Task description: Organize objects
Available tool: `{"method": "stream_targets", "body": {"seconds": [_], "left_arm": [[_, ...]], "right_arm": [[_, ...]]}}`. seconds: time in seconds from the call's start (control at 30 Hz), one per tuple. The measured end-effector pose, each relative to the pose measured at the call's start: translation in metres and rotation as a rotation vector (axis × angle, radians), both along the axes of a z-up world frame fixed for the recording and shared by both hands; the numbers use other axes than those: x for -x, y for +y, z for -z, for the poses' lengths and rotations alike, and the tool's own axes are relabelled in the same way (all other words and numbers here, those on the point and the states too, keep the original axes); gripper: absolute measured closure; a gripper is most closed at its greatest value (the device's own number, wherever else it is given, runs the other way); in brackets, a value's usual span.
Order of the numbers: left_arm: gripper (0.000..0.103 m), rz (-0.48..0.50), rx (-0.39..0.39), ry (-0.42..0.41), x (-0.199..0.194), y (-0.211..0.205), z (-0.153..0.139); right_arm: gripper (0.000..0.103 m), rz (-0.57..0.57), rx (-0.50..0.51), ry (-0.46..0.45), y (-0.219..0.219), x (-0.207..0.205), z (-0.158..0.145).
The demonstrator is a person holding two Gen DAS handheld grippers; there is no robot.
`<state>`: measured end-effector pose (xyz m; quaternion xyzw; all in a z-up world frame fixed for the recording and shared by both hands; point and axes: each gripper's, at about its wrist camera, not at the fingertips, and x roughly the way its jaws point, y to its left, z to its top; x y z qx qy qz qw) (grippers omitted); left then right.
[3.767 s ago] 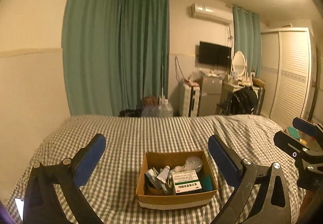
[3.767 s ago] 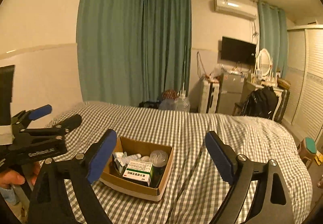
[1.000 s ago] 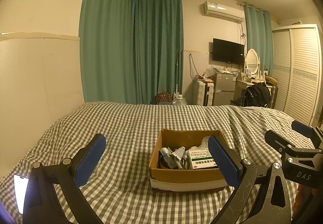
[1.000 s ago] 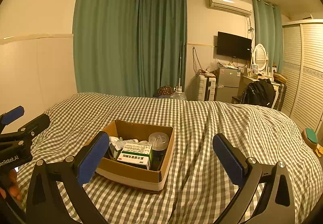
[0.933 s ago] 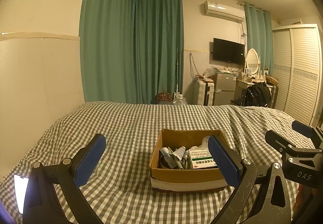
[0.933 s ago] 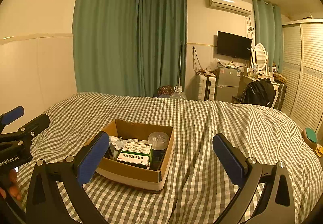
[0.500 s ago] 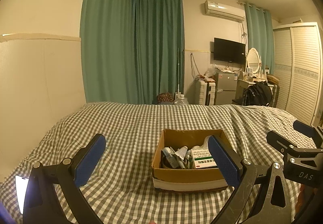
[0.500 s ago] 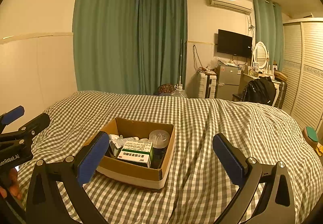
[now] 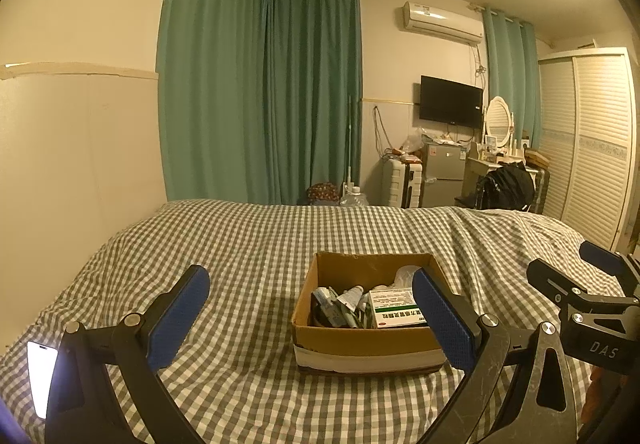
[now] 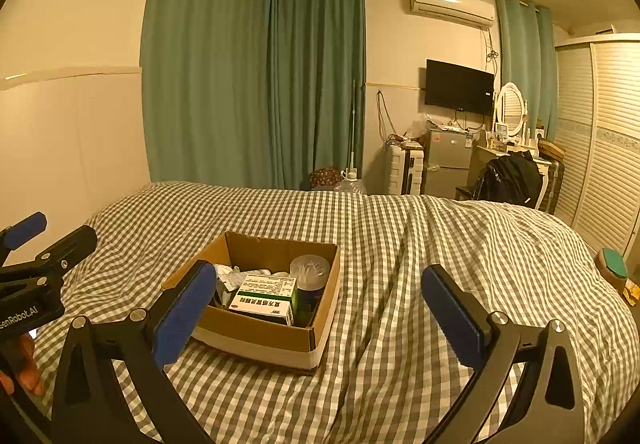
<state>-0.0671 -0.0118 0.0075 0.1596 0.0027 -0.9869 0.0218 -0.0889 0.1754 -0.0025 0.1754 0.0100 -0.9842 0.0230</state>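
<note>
An open cardboard box (image 9: pixel 360 344) sits on the checked bed cover; it also shows in the right wrist view (image 10: pixel 260 336). Inside lie a white and green medicine carton (image 9: pixel 394 308) (image 10: pixel 266 298), a tube (image 9: pixel 350 294), small packets and a clear round tub with a lid (image 10: pixel 310 268). My left gripper (image 9: pixel 310 318) is open and empty, held just before the box, its right finger overlapping the box's right side. My right gripper (image 10: pixel 320 316) is open and empty, with the box behind its left finger.
The checked bed cover (image 10: pixel 440 244) is rumpled, with a ridge to the right of the box. A lit phone (image 9: pixel 40 380) lies at the bed's left edge. A wall runs along the left. A fridge, a dresser and a wardrobe (image 10: pixel 612 131) stand beyond the bed.
Both grippers have come lower and closer to the box since the earliest frames. Over the last second they drifted only slightly. Both stay open.
</note>
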Motion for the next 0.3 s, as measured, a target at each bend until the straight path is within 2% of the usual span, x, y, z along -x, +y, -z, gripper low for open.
{"method": "stream_targets", "body": {"seconds": [0.3], "left_arm": [[0.0, -0.012, -0.005, -0.019, 0.0034, -0.002, 0.0085]], "right_arm": [[0.0, 0.001, 0.0, -0.017, 0.0001, 0.0016, 0.0062]]}}
